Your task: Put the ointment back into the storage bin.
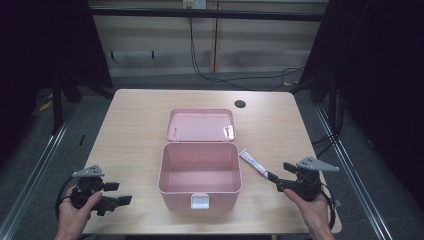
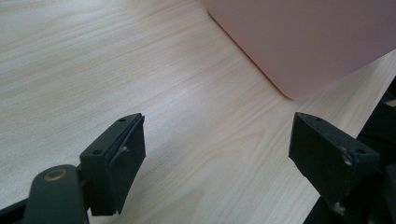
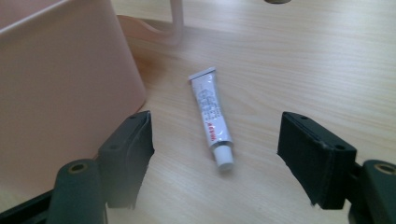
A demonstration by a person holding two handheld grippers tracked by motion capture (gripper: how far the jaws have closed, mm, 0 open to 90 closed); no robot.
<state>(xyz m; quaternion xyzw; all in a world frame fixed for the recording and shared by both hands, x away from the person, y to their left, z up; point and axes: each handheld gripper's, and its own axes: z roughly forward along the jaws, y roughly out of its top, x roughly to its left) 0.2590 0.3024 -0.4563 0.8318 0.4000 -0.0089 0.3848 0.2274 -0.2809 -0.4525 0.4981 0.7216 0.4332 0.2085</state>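
Note:
An open pink box [image 1: 200,172] stands at the table's middle, empty inside, with its lid [image 1: 200,125] lying flat just behind it. A small white tube [image 1: 252,162] lies on the wood right of the box. My right gripper [image 1: 281,175] sits just in front of the tube, open. In the right gripper view the tube [image 3: 212,112] lies with its cap end between the wide jaws of the gripper [image 3: 215,121], pads well apart from it. My left gripper [image 1: 119,193] rests open near the front left edge, holding nothing. In the left gripper view this gripper [image 2: 218,123] faces the box's corner [image 2: 308,42].
The wooden table [image 1: 135,130] has a round cable hole [image 1: 240,104] at the back right. The box wall [image 3: 60,79] stands close on the left of my right gripper. A white latch [image 1: 199,201] hangs on the box's front. Dark floor and rails flank the table.

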